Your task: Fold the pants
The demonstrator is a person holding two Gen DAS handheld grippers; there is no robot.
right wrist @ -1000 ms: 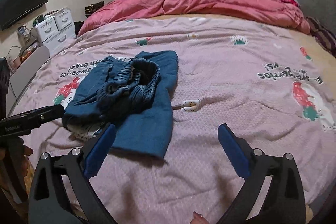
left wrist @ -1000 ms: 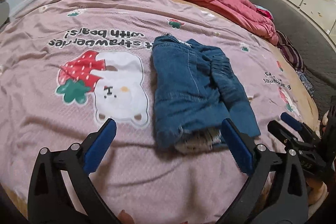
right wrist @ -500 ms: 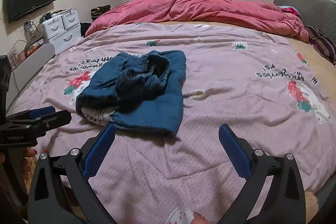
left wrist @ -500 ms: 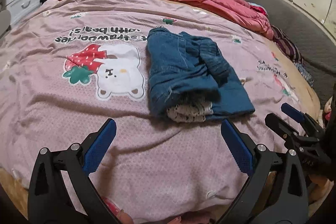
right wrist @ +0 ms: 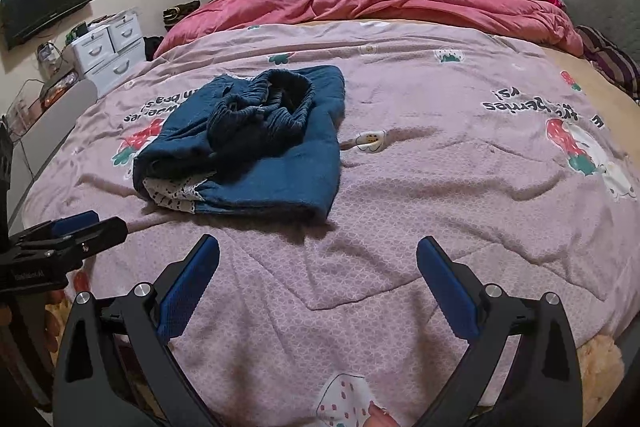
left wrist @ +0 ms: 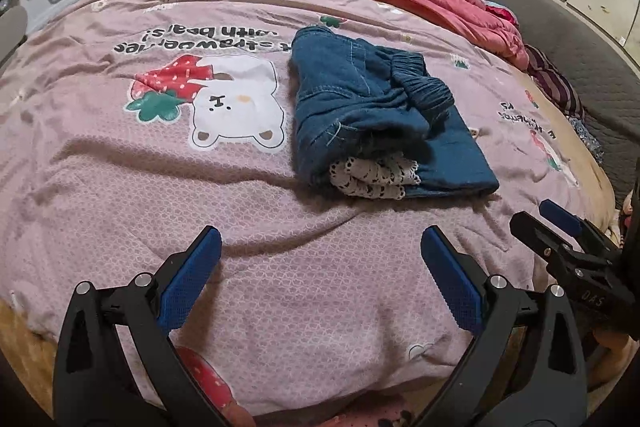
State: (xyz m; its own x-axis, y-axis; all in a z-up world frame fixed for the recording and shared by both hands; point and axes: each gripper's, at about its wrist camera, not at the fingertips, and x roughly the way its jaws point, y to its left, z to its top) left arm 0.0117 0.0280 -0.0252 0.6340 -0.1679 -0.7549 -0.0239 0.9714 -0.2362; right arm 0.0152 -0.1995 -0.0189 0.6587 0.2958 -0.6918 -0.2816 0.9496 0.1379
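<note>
One pair of blue denim pants [left wrist: 376, 115], folded into a compact bundle, elastic waistband bunched on top, white lace hem showing at the near end; lies on the pink bedspread [left wrist: 200, 195] just beside its one bear-and-strawberry print [left wrist: 228, 103]. Two tools: left tool [left wrist: 320, 281] and right tool [right wrist: 318, 285], each with jaws spread apart, empty, near the pants, not touching them.
</note>
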